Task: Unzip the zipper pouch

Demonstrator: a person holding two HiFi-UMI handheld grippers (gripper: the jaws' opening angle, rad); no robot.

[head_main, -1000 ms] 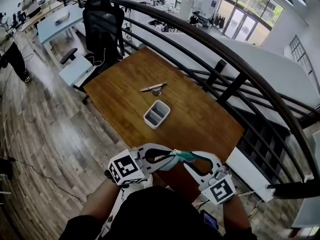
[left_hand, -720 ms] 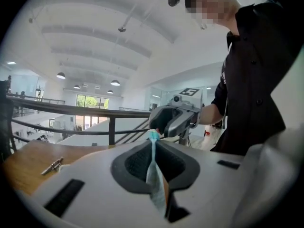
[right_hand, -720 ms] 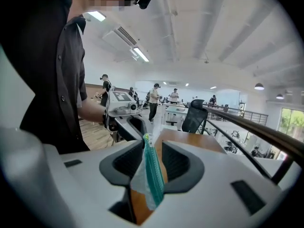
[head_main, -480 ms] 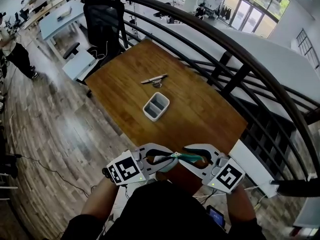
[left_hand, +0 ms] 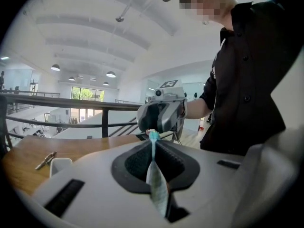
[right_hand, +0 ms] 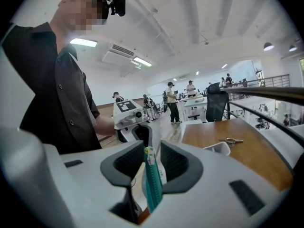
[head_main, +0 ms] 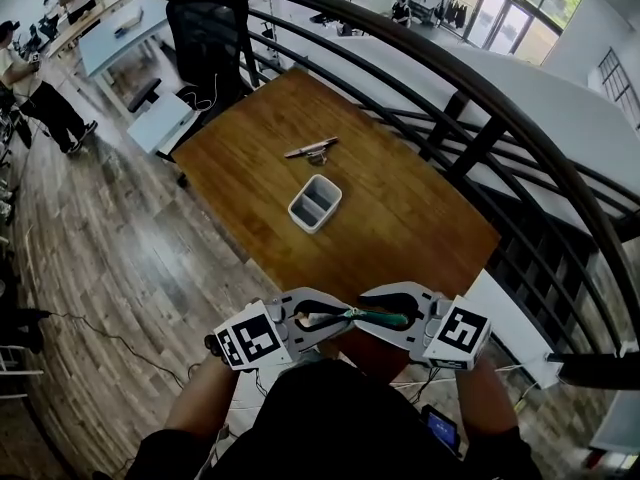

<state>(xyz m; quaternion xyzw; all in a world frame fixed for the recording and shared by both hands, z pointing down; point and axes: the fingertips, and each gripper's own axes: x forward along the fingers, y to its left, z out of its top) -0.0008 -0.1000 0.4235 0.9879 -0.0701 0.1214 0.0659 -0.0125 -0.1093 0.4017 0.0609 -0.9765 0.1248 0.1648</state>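
In the head view you hold both grippers close to your body, in the air before the near edge of the wooden counter [head_main: 400, 218], and their tips almost meet. The zipper pouch [head_main: 386, 318] is stretched level between the left gripper [head_main: 338, 319] and the right gripper [head_main: 368, 316] and does not touch the counter. On the counter, well apart from your hands, stands a white divided tray [head_main: 315, 203], and behind it lies a pen [head_main: 310, 149] with a small metal thing that I cannot identify. In the left gripper view the jaws are closed on the pale, thin end of the zipper pouch [left_hand: 156, 182], which stands on edge between the pads. The right gripper faces you just behind it. In the right gripper view the jaws are partly apart and have just been closing. The teal zipper strip of the pouch [right_hand: 152, 186] stands upright between them. Deep in the jaws the pads press on it, while a gap remains near the tips.
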